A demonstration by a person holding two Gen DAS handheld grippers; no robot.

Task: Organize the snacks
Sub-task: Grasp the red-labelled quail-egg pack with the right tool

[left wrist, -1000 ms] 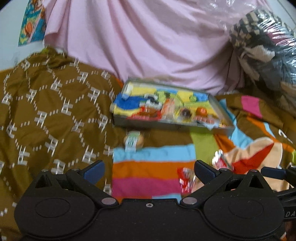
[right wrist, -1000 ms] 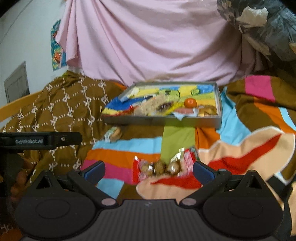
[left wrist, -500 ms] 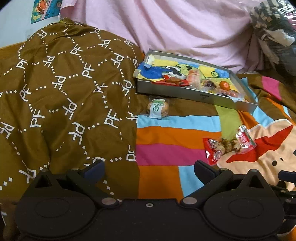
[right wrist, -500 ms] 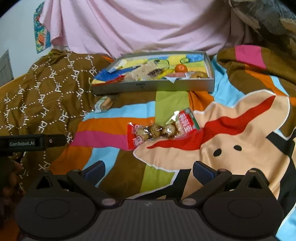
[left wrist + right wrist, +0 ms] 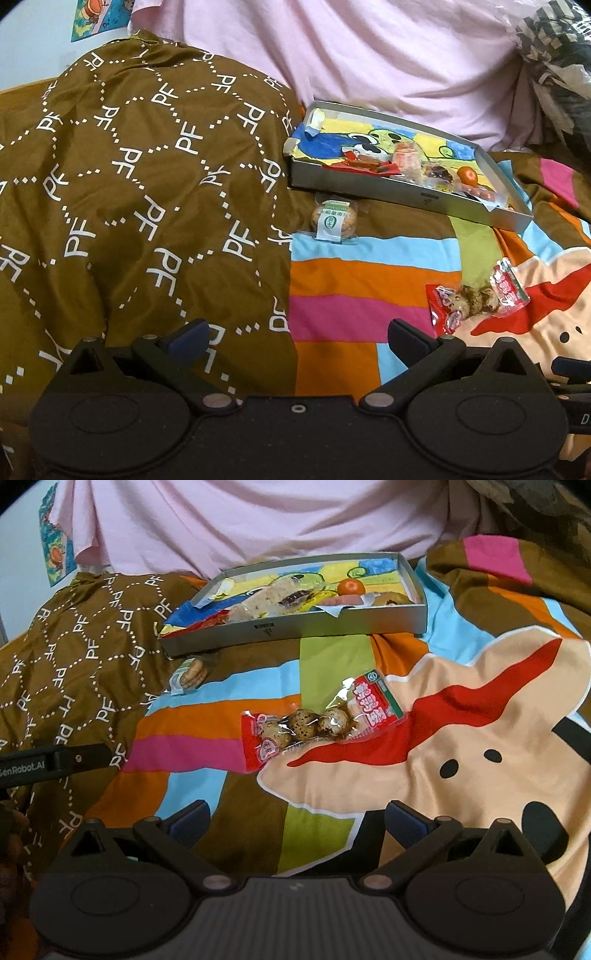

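A colourful striped blanket [image 5: 461,716] is covering the bed, with a brown patterned cloth [image 5: 140,192] lying over its left part. A shallow grey tray [image 5: 295,626] is sitting at the far side, holding several snacks. A red packet of speckled eggs [image 5: 317,723] is lying on the blanket, near the tray, and a small wrapped pastry [image 5: 334,219] is resting just beside the tray's front wall. The left gripper [image 5: 297,338] and right gripper [image 5: 295,818] are both hovering with jaws spread wide, holding nothing.
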